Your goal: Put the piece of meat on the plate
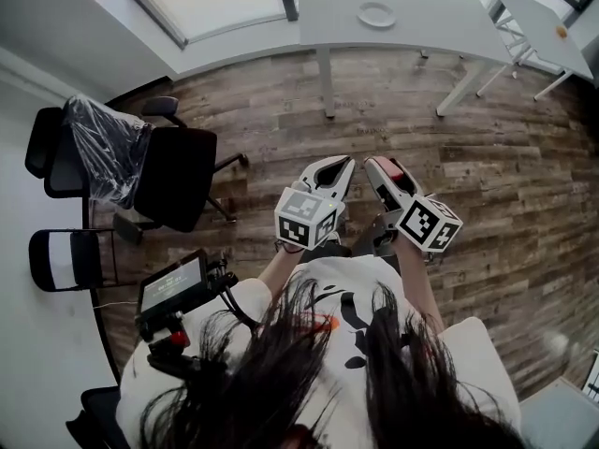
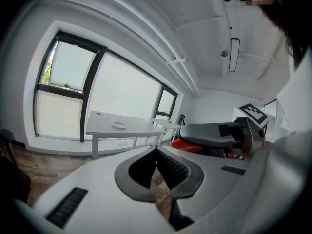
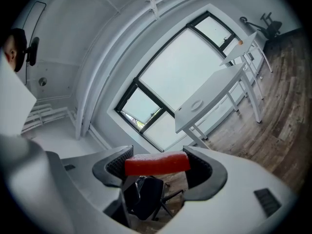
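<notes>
A red piece of meat [image 3: 157, 164] spans the jaws of my right gripper [image 3: 158, 164], which is shut on it. In the head view the right gripper [image 1: 379, 165] is held at chest height over the wooden floor, with the meat [image 1: 395, 168] showing red along its jaw. My left gripper [image 1: 342, 165] is just to its left; its jaws meet with nothing between them [image 2: 156, 152]. The white plate [image 1: 376, 14] lies on a white table [image 1: 421, 26] well ahead, and it also shows as the plate [image 2: 118, 125] and the plate [image 3: 196, 104] in the two gripper views.
A black office chair [image 1: 178, 176], a plastic-wrapped chair [image 1: 98, 148] and a folding chair [image 1: 61, 260] stand at left. A second white table [image 1: 543, 26] with a small orange ball [image 1: 561, 31] is at far right. A small screen [image 1: 173, 285] hangs by the person's side.
</notes>
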Tool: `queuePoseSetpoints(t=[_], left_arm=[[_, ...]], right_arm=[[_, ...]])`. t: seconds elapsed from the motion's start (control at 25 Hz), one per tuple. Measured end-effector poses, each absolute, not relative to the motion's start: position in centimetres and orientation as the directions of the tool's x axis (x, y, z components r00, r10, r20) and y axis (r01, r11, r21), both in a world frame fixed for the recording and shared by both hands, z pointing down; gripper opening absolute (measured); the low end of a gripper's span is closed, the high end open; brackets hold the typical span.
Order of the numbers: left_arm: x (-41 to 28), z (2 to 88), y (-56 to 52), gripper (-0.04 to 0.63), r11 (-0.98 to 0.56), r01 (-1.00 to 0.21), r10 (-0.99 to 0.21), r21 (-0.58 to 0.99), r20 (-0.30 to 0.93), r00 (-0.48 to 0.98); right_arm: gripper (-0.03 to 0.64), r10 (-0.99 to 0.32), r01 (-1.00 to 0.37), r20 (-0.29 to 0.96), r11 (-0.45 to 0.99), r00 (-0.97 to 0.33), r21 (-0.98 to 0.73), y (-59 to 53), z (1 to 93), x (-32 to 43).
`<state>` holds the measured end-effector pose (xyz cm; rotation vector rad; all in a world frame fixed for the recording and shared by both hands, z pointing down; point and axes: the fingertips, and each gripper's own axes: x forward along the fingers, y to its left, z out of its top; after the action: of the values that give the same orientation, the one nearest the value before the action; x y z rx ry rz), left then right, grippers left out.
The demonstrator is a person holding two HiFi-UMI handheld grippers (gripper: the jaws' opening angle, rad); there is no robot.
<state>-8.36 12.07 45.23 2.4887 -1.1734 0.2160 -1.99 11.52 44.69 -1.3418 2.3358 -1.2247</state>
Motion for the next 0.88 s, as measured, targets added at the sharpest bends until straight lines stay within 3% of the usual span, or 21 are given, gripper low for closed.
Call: queuePoseSetpoints(t=[0.88], left_arm=[[-7.4,45.6,-2.2,0.006,-0.52,-0.798,-0.746,0.305,0.292,0.598]], right_arm=[[0.33,-0.748,-0.623,0.246,0.273,-0.617,-0.733,-4.4,45.1,0.1]])
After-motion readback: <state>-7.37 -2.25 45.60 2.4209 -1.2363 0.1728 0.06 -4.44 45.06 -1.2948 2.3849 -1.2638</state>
